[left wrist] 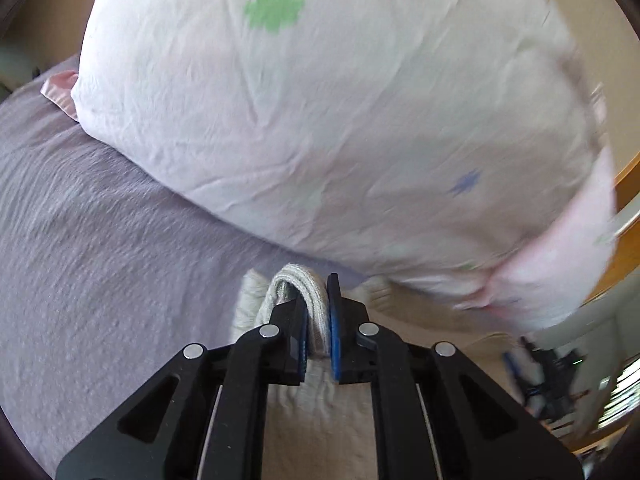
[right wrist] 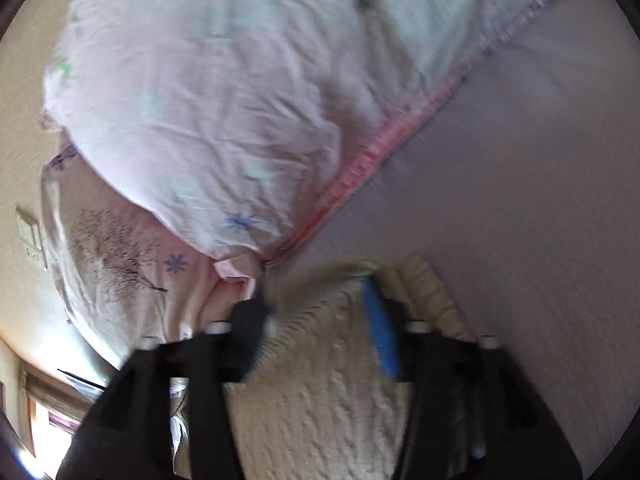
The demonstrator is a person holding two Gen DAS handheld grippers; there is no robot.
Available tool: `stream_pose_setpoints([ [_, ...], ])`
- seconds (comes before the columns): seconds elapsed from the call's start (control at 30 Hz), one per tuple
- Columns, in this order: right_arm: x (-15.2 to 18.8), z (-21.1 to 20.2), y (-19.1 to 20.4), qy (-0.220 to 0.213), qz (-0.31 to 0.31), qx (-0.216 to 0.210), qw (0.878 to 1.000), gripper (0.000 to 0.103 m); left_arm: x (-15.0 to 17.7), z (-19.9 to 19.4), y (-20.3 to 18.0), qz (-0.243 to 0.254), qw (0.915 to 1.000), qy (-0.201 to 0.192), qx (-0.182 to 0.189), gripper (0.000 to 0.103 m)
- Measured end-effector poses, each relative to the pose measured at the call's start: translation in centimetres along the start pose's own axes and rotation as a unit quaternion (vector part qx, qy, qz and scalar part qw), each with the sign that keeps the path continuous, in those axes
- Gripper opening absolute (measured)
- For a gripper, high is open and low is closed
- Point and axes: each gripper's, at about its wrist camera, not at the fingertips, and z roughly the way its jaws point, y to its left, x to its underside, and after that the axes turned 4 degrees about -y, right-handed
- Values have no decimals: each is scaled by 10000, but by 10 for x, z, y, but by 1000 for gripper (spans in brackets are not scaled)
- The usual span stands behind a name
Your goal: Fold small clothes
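Observation:
A cream knitted garment hangs below my left gripper, which is shut on a folded ribbed edge of it, above the lilac bed sheet. In the right wrist view the same cream knit fills the space between the fingers of my right gripper. Its jaws stand apart, with a blue pad on the right and the knit's ribbed edge against the left finger. The view is motion-blurred, so I cannot tell if the right gripper grips the cloth.
A large white-pink pillow with green and blue flower prints lies on the bed just beyond the garment; it also shows in the right wrist view. A wooden bed frame and cluttered floor items are at the right.

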Motion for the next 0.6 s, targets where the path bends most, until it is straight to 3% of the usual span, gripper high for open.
stream_pose_setpoints([
  [0.07,4,-14,9,-172,-220,59,9996,77,-1,-14,0,-103,9993,-133,334,11],
  [0.17,18,-25,26,-78,-619,-206,9978,77,1,-38,0,-81,9960,-388,805,19],
  [0.2,26,-26,33,-5,-766,-307,9966,77,2,-45,0,-38,9948,-563,846,39],
  [0.23,38,-25,42,117,-1009,-387,9941,77,2,-52,1,-3,9938,-830,746,79],
  [0.27,47,-23,49,194,-1198,-342,9920,77,-1,-57,-2,45,9924,-1127,492,94],
  [0.33,63,-14,59,348,-1577,-142,9868,77,-4,-52,-8,267,9936,-1077,186,96],
  [0.43,78,-11,64,596,-1769,-95,9824,77,0,-50,-16,484,9960,-752,66,95],
  [0.53,90,-16,77,693,-2132,-201,9743,79,15,-43,-16,762,9961,-39,-452,89],
  [0.6,99,-19,79,798,-2242,-263,9709,82,38,-39,-8,880,9943,435,-410,81],
])
